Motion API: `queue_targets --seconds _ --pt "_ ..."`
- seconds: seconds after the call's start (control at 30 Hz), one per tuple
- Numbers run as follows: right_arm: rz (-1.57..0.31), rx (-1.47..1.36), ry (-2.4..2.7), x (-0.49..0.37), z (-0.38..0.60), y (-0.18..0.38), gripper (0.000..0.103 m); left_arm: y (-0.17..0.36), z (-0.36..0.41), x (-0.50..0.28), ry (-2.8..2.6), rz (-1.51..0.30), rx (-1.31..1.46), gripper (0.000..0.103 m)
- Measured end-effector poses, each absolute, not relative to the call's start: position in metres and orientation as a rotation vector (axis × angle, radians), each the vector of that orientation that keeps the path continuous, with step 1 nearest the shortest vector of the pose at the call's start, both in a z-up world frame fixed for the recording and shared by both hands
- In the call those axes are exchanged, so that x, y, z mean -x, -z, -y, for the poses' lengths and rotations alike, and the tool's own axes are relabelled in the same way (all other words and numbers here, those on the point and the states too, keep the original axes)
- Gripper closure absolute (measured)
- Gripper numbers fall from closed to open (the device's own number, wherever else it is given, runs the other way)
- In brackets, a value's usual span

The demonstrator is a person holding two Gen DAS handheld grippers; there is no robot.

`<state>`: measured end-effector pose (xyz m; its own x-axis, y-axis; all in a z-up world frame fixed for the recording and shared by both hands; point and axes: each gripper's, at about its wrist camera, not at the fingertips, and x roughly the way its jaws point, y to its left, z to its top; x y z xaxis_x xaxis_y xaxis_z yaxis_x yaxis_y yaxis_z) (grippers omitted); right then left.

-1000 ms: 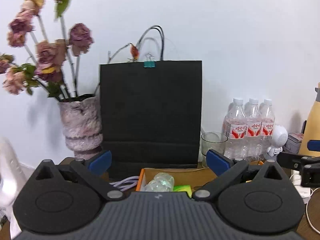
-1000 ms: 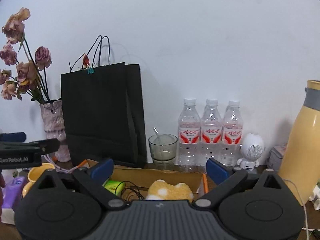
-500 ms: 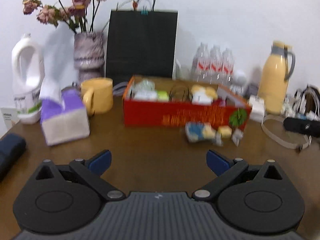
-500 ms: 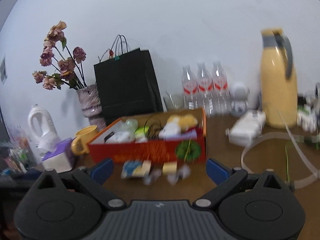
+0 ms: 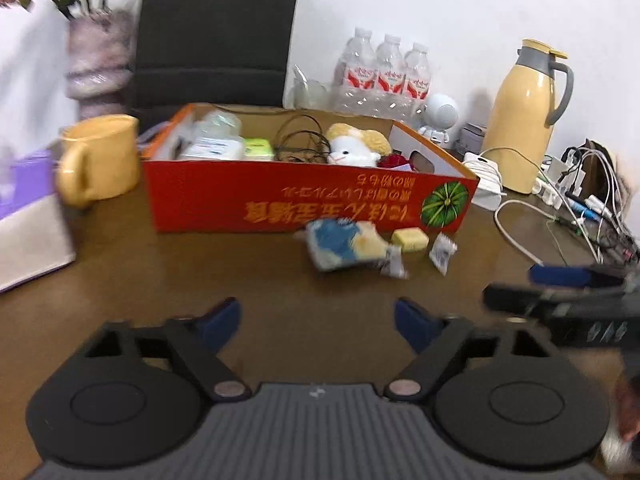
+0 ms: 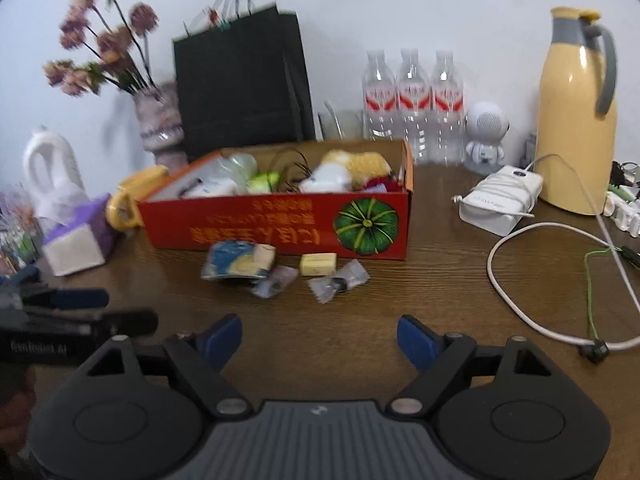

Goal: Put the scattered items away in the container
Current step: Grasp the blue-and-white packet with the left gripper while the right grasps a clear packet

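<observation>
Snacks (image 6: 240, 261) (crinkled wrappers) lie before the red box (image 6: 280, 228); both tools (image 5: 316, 320) (image 6: 320, 334) gape, holding nothing.

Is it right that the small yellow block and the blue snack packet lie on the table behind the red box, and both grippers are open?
Not behind. The right wrist view shows the yellow block and blue snack packet lying in front of the red box. Both grippers are open.

A lived-in home or office desk.
A wooden table (image 6: 440, 292) is carrying a vase of flowers (image 6: 158, 120), a thermos (image 6: 576, 120), water bottles (image 6: 412, 104) and charger cables (image 6: 520, 264).
</observation>
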<state>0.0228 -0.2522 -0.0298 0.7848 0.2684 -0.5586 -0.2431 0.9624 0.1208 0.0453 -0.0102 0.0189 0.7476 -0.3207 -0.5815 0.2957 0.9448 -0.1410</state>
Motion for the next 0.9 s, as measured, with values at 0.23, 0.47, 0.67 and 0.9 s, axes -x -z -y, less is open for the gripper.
queue_targets --seconds 0.23,0.47,0.67,0.9 --pt "-0.674 0.01 -0.299 -0.077 0.238 0.045 0.027 -0.012 0.028 -0.102 0.332 -0.678 0.071 0.038" --pt "-0.682 0.006 -0.289 -0.105 0.23 0.052 0.035 -0.006 0.034 -0.127 0.344 -0.728 0.139 0.064" --pt "-0.665 0.057 -0.246 -0.105 0.232 0.052 0.062 -0.013 0.028 -0.113 0.37 -0.712 0.148 0.094" --pt "-0.657 0.067 -0.248 -0.097 0.234 0.052 0.076 -0.042 0.009 -0.051 0.374 -0.552 0.143 0.095"
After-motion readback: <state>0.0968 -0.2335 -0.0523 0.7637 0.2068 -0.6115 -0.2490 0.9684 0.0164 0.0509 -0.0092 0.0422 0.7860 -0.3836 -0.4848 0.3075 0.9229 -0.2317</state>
